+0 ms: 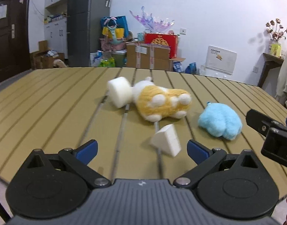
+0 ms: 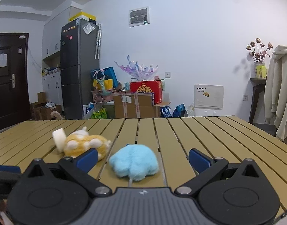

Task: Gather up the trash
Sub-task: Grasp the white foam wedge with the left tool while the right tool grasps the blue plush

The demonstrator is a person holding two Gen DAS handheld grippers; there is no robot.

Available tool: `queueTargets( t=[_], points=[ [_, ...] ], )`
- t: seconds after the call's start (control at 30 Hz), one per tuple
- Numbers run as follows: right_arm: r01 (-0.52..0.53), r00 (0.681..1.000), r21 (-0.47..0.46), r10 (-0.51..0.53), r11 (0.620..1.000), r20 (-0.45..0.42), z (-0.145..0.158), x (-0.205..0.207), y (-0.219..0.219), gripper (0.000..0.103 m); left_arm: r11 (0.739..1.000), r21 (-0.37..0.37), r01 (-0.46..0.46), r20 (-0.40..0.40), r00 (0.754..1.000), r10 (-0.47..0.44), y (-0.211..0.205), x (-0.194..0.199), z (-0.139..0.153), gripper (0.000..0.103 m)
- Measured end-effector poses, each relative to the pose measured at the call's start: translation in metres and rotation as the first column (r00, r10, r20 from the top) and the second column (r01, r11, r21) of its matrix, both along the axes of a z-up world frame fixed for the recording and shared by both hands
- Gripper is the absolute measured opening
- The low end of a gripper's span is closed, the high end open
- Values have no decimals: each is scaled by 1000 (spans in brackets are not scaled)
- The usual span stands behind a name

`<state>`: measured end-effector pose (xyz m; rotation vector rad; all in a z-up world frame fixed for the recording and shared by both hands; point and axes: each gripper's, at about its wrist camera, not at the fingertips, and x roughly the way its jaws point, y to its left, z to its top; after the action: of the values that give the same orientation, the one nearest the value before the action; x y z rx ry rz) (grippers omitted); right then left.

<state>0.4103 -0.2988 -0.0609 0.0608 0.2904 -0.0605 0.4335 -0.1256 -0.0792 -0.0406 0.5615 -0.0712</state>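
Two spread claws over a slatted surface with foam scraps and plush toys.

On the tan slatted surface [image 1: 49,101], farthest left lies a white foam cylinder [image 1: 119,91], touching the head end of an orange-and-white plush toy [image 1: 162,103] lying on its side. Just in front of that toy, a white foam wedge [image 1: 167,140] sits between the blue fingertips of the left claw [image 1: 142,150], whose jaws are spread wide and grip nothing. To the right, apart from the orange toy, rests a light blue plush toy [image 2: 134,162], lying between the blue tips of the right claw [image 2: 143,158], which is also spread and holds nothing. In the left wrist view the right claw shows only as a black edge at the far right.
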Motion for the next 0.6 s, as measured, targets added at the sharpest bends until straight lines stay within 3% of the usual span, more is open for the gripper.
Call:
queueTargets(
  t=[0.1, 0.17, 0.27, 0.3, 0.6],
  points=[
    [16, 1000, 10, -16, 1000, 2, 0, 9, -9, 103, 1000, 0, 7, 1, 1000, -7, -10, 14, -4, 103],
    [26, 1000, 20, -26, 999, -2, -1, 15, -16, 103, 1000, 3, 17, -4, 1000, -17, -16, 22, -8, 94],
    [36, 999, 27, -36, 999, -20, -4, 23, -22, 103, 999, 12, 37, -46, 998, -36, -23, 34, -17, 47],
    [37, 999, 31, -36, 999, -25, -5, 25, -23, 103, 999, 15, 41, -35, 999, -40, -25, 35, -18, 37],
    [19, 997, 44, -16, 999, -72, -12, 35, -12, 103, 1000, 0, 1, 17, 1000, -1, -7, 28, -7, 31]
  ],
)
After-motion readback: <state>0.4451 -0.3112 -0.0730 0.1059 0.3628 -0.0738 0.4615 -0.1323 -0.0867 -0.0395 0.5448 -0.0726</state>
